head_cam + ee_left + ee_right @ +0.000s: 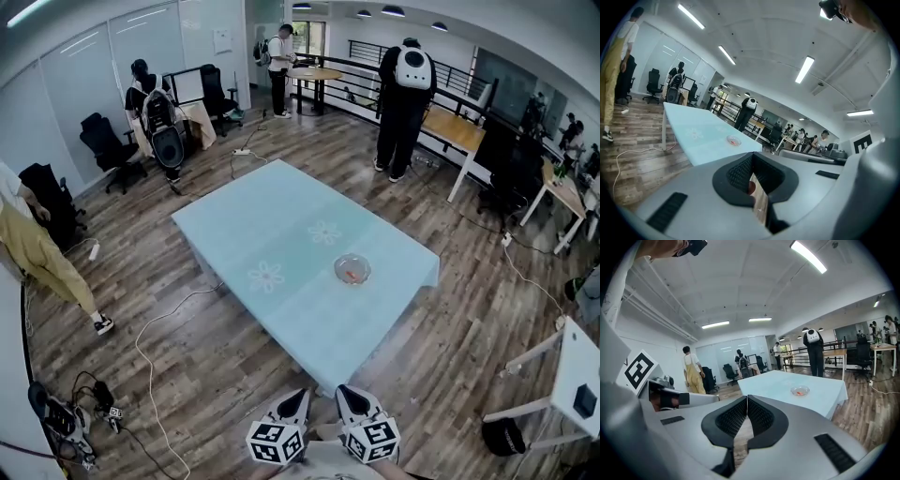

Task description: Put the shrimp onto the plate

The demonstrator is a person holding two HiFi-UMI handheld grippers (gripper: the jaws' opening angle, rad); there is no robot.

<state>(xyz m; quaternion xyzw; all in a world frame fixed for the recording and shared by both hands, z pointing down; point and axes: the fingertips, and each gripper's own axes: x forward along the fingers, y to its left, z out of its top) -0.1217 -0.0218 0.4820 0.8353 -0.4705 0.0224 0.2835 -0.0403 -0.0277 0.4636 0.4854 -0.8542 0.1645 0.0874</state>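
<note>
Holding both in close to the body, over the wood floor (197, 375) just short of the tabletop's (281, 225) near corner: left gripper (298, 398) (751, 161) has its pads pressed together at the tips with nothing clamped, and the right gripper (345, 394) (747, 401) is the same, closed and empty. The shrimp (350, 275) is a small orange bit, too small for detail, lying inside the clear glass plate (337, 266). The plate sits on the pale blue cloth toward the tabletop's right corner, inset from both edges, near one of two white flower prints. There is floor on all sides of the tabletop. A white cable (150, 337) loops across the floor at its left side. A person in black (403, 108) stands past the far right edge, well apart. A person in yellow trousers (42, 253) is far left. A white table (572, 375) stands off to the right.
</note>
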